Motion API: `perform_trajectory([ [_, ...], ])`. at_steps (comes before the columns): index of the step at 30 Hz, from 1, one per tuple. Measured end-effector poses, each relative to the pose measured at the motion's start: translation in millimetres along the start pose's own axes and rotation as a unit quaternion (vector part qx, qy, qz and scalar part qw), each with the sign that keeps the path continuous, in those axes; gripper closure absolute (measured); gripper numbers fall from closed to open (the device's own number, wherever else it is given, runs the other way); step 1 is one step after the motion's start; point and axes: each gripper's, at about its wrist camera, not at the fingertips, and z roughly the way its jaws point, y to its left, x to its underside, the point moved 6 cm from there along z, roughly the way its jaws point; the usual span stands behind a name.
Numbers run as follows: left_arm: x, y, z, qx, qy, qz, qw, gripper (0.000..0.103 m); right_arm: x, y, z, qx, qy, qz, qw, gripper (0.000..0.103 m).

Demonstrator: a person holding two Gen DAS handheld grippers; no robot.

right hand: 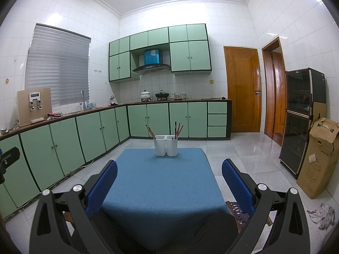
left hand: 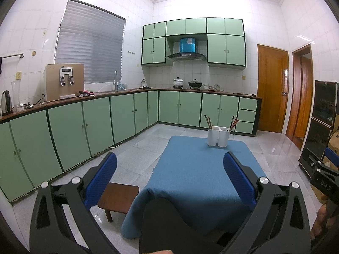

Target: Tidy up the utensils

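Observation:
A white two-compartment utensil holder [left hand: 218, 136] [right hand: 166, 145] stands at the far end of a table with a blue cloth [left hand: 197, 173] [right hand: 161, 180]. Chopsticks lean in its left compartment [left hand: 208, 122] [right hand: 150, 131] and several more in its right compartment [left hand: 234, 123] [right hand: 178, 129]. My left gripper [left hand: 169, 169] is open and empty, held above the near end of the table. My right gripper [right hand: 169, 175] is open and empty, also above the near end. Part of the right gripper shows at the right edge of the left wrist view [left hand: 326, 173].
Green cabinets with a counter [left hand: 84, 122] [right hand: 70, 135] run along the left and back walls. A small wooden stool [left hand: 117, 198] stands left of the table. A dark cabinet [right hand: 300, 118] and a cardboard box [right hand: 317, 158] stand at the right. Wooden doors [right hand: 242, 89] are behind.

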Motion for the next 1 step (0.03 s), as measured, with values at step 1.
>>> perform_trajectory([
  [1, 0.0, -0.1, 0.1, 0.0, -0.001, 0.0, 1.0, 0.006, 0.1, -0.1, -0.1, 0.0, 0.0, 0.0, 1.0, 0.006],
])
